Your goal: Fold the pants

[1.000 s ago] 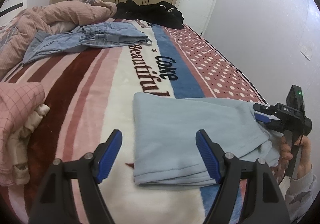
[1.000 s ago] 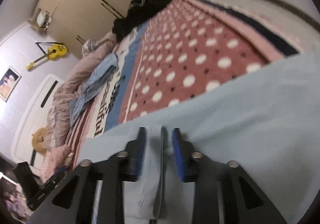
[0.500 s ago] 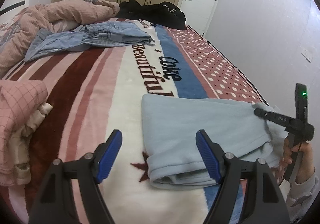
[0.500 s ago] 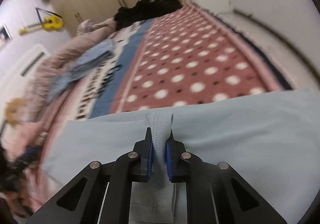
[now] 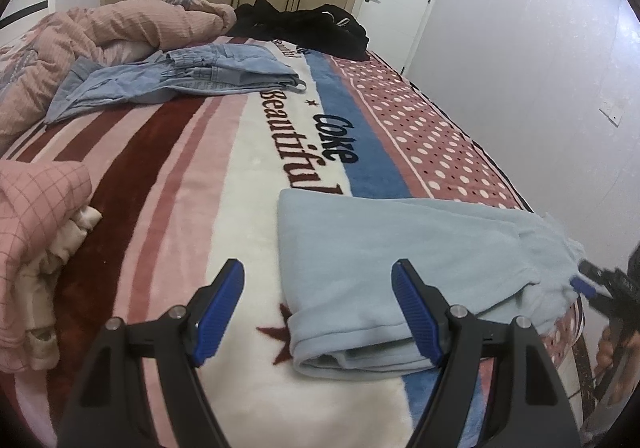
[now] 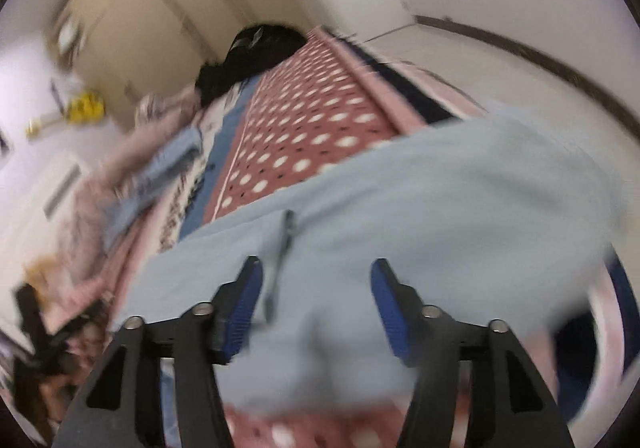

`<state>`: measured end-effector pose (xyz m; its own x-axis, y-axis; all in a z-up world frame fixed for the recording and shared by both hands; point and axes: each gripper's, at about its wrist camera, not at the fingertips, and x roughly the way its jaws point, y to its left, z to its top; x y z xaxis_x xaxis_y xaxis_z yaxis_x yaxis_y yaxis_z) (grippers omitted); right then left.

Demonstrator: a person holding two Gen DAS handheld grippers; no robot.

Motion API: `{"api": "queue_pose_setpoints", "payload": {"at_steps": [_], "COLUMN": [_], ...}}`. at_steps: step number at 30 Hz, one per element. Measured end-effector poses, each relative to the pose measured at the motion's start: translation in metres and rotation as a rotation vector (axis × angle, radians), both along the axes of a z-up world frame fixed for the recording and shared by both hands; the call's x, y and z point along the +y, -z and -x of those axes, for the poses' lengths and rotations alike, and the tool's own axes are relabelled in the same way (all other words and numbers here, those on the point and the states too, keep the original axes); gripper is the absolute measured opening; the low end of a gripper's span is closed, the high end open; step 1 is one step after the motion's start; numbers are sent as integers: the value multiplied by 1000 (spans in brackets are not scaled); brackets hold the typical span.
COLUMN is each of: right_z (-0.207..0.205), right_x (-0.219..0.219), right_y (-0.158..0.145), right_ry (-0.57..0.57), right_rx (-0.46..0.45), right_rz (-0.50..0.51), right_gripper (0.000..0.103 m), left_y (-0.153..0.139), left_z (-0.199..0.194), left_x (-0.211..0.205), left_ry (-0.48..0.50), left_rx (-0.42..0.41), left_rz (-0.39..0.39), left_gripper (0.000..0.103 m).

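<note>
The pale blue pants [image 5: 400, 248] lie folded on the bed [image 5: 248, 167], soft and light, so with my left claw [image 5: 320, 312] and right claw [image 6: 316, 308] both wide open and empty, I judge the thick layered edge the best hold.

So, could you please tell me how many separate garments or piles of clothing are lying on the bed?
4: light blue pants near the front edge, denim garment further back, black clothes at the far end, pink checked garment at left. More may hide in the pink quilt.
</note>
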<state>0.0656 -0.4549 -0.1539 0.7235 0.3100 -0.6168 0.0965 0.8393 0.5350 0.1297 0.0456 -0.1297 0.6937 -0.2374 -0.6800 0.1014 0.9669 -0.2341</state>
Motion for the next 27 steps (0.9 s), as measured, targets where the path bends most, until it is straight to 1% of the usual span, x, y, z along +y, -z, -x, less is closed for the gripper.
{"api": "queue_pose_setpoints", "payload": {"at_steps": [3,5,7,8,11,14,17,19,20,21,23,25,26,27], "right_z": [32,44,48,49,35,11,-12,-22,-28,-33,-35,-35,-37,-38], "right_x": [-34,-50,-64,-69,-83,-90,-95,-90,-85,-79,-63,-36,-14,5], "right_y": [9,14,17,18,29,30,37,29,25,18,-5,-34,-50,-61], "right_ry": [125,188,290,322,318,308,343,364,364,361,336,270,211,157], "right_rx": [-2,-16,7,3,1,-20,-14,-27,-27,-37,-108,-199,-251,-281], "right_rz": [-55,-93,-70,-65,-138,-153,-167,-140,-129,-109,-61,-33,-18,-6], "right_gripper": [59,59,62,62,63,63,62,41,18,10,8,7,7,7], "left_y": [-2,-5,-7,-8,-10,-12,-15,-16,-16,-17,-17,-16,-16,-16], "left_z": [2,4,6,7,6,6,7,8,9,9,12,14,15,17], "left_x": [-3,-4,-5,-5,-6,-7,-8,-7,-6,-5,-2,3,7,11], "left_ry": [5,6,6,7,2,-2,3,0,-1,-1,-2,-7,-12,-18], "left_rx": [-4,-8,-13,-15,-17,-20,-31,-36,-37,-39,-43,-46,-47,-48], "left_rz": [-4,-9,-13,-14,-19,-9,-6,3,9,13,16,20,25,31], "left_gripper": [73,73,73,73,73,73,73,73,73,73,73,73,73,73]}}
